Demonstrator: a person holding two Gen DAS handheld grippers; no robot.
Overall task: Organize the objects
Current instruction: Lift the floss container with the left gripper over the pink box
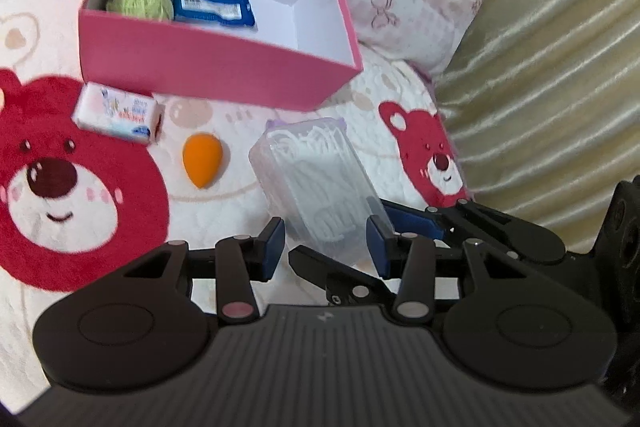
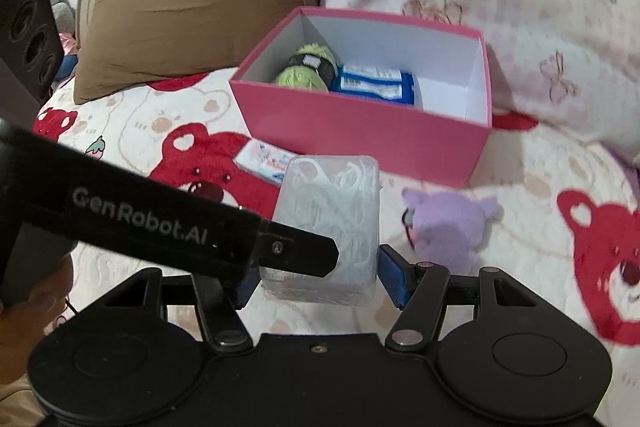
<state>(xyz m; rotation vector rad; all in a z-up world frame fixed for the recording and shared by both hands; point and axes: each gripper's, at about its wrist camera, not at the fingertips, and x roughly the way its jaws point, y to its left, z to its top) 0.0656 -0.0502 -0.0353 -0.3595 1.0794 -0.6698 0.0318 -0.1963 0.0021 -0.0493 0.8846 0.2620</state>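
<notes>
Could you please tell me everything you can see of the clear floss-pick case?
The floss-pick case is a clear plastic box with rounded corners, packed with white floss picks and shut as far as the views show. It is tilted, its far end higher, in front of the pink box. Both grippers hold it: the right gripper has its blue pads on the two long sides, and the left gripper clamps its near end, one finger lying across its face.
</notes>
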